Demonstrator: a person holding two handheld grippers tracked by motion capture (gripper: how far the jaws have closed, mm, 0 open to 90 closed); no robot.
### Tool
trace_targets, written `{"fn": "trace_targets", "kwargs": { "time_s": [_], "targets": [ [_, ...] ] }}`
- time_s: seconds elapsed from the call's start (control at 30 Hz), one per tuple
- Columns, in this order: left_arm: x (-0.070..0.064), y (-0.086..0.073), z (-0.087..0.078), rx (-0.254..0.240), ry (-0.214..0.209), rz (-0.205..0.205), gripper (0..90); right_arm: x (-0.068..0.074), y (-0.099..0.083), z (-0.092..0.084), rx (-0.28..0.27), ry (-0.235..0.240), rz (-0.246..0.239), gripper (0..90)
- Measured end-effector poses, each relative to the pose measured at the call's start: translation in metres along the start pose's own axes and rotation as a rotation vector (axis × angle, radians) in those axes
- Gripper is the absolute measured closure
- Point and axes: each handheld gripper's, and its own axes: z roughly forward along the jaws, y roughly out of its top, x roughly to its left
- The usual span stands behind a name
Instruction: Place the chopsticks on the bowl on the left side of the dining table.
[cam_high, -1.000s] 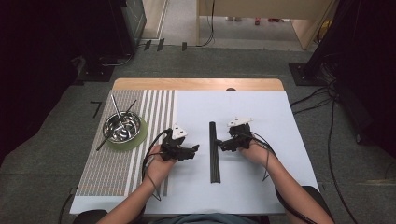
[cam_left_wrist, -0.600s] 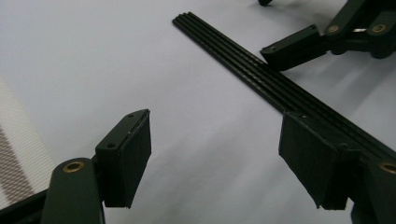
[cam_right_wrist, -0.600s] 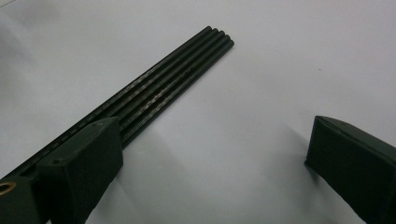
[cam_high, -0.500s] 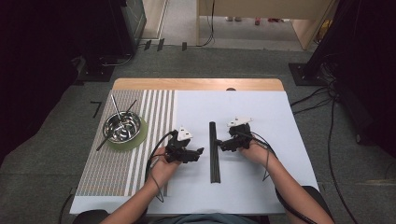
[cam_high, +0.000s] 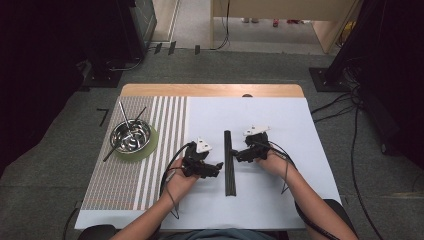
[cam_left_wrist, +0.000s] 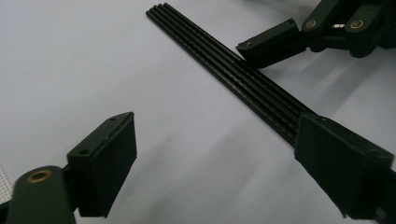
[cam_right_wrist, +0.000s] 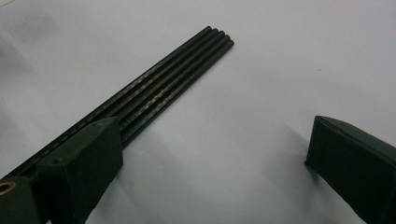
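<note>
Since the earlier frames your left gripper (cam_high: 216, 167) has slid toward the bundle of thin black rods (cam_high: 229, 162) on the white sheet, and its jaws have just been opening: they stand wide now with bare sheet between them, one jaw beside the rods. Your right gripper (cam_high: 241, 155) waits at the rods' other side, also spread wide and holding nothing, one jaw tip close against the bundle. Farther off to your left, a round steel bowl (cam_high: 131, 135) with thin sticks in it sits on a green mat (cam_high: 148, 146) upon the striped cloth (cam_high: 125, 170), well clear.
</note>
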Motion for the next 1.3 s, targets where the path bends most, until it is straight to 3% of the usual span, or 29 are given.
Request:
{"fn": "trace_targets", "kwargs": {
  "time_s": [0.1, 0.2, 0.27, 0.47, 1.3],
  "targets": [
    [-0.002, -0.001, 0.002, 0.007, 0.002, 0.007, 12.6, 0.0, 0.0, 0.0, 0.0, -0.001, -0.002, 3.3],
    [-0.004, -0.002, 0.003, 0.01, -0.028, 0.011, 13.1, 0.0, 0.0, 0.0, 0.0, 0.0, -0.001, 3.3],
    [-0.006, -0.002, 0.004, 0.021, -0.019, 0.019, 14.2, 0.0, 0.0, 0.0, 0.0, 0.0, -0.001, 3.3],
    [-0.005, -0.002, 0.005, 0.003, -0.034, 0.001, 14.2, 0.0, 0.0, 0.0, 0.0, -0.001, -0.001, 3.3],
    [-0.018, -0.005, 0.012, -0.026, -0.023, 0.038, 15.0, 0.0, 0.0, 0.0, 0.0, -0.001, -0.002, 3.2]
  ]
}}
